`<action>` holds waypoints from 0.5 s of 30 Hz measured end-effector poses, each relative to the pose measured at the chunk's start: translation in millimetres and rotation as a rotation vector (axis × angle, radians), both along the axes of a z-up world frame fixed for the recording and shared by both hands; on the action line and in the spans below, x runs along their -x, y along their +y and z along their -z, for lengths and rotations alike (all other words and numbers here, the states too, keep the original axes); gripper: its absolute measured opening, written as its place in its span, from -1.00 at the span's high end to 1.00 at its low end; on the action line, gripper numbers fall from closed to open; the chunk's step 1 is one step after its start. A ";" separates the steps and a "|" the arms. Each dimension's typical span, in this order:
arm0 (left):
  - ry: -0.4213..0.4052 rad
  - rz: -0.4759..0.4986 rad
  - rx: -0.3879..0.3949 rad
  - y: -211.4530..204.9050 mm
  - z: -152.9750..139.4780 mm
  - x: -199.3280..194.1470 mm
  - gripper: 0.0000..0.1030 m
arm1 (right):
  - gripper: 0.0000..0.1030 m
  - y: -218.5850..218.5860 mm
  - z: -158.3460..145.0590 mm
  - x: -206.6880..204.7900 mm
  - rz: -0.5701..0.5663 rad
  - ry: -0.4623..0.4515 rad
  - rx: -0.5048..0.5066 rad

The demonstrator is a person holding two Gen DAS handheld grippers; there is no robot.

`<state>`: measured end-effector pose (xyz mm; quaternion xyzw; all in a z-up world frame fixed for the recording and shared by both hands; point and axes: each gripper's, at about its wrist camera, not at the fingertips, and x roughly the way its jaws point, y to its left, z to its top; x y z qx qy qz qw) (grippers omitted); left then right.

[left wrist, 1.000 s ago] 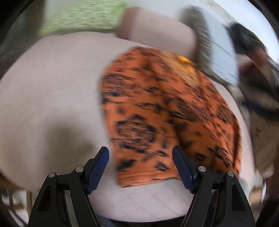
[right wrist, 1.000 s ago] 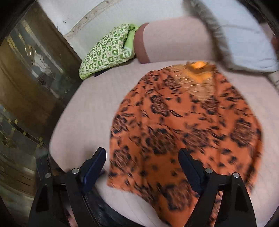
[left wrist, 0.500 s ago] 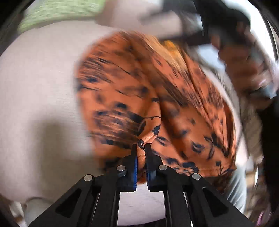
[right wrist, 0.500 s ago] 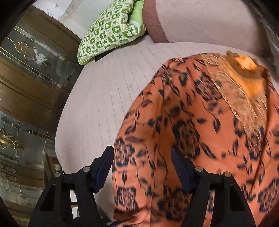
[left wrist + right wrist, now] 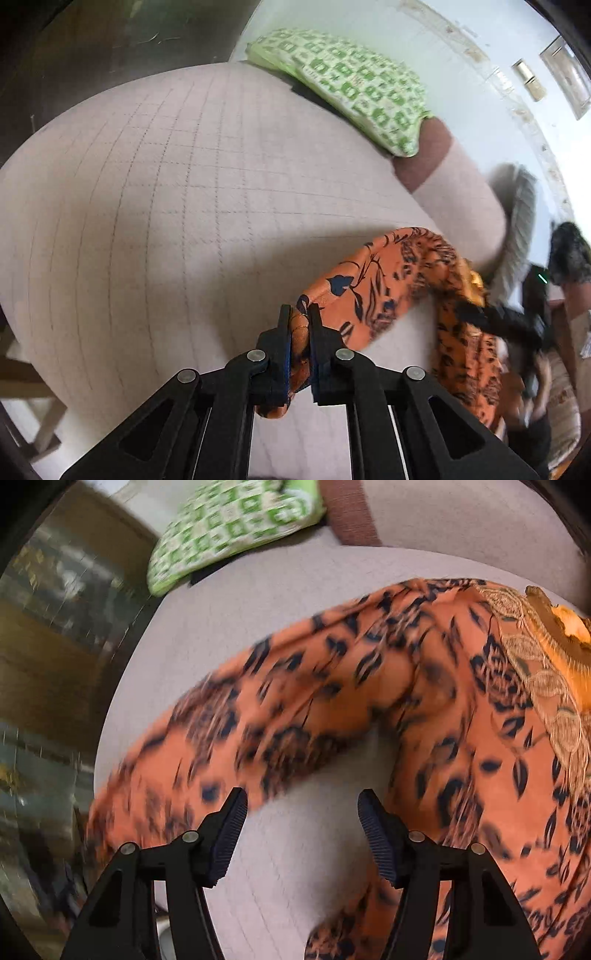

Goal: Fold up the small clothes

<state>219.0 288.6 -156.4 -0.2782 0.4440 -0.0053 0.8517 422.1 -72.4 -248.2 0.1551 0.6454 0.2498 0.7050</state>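
Note:
An orange garment with a dark floral print (image 5: 391, 273) lies on a pale quilted bed (image 5: 166, 192). My left gripper (image 5: 298, 317) is shut on a bunched edge of it and holds that edge lifted, so the cloth stretches off to the right. In the right wrist view the same garment (image 5: 369, 686) arches up off the bed, its gold embroidered neckline (image 5: 546, 672) at the right. My right gripper (image 5: 302, 812) is open, with bare bed between its fingers and the lifted cloth just beyond them.
A green-and-white patterned pillow (image 5: 354, 92) and a pink bolster (image 5: 454, 192) lie at the head of the bed. A dark wooden cabinet with glass (image 5: 48, 646) stands along the bed's left side. The other gripper and hand (image 5: 517, 325) show at the right.
My left gripper closed on the garment's edge and has lifted and pulled it across, raising the cloth off the bed. My right gripper stayed open and moved in closer under the lifted cloth.

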 end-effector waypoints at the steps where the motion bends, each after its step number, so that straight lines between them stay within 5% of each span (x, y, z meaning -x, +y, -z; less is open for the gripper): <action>1: 0.011 -0.006 -0.027 -7.7 0.1 -1.6 0.82 | -0.24 0.5 1.9 10.6 -0.017 0.004 0.023; 5: -0.044 0.094 -0.045 -68.5 -14.8 14.8 0.18 | -0.24 -18.2 10.4 34.6 -0.014 0.010 0.144; 8: -0.090 0.212 -0.001 -116.0 -23.9 36.5 0.10 | -0.23 -52.7 15.8 44.3 0.062 0.033 0.176; 15: 0.041 0.536 0.136 -256.9 -0.9 19.7 0.09 | -0.27 -118.6 9.0 73.3 0.215 0.078 0.149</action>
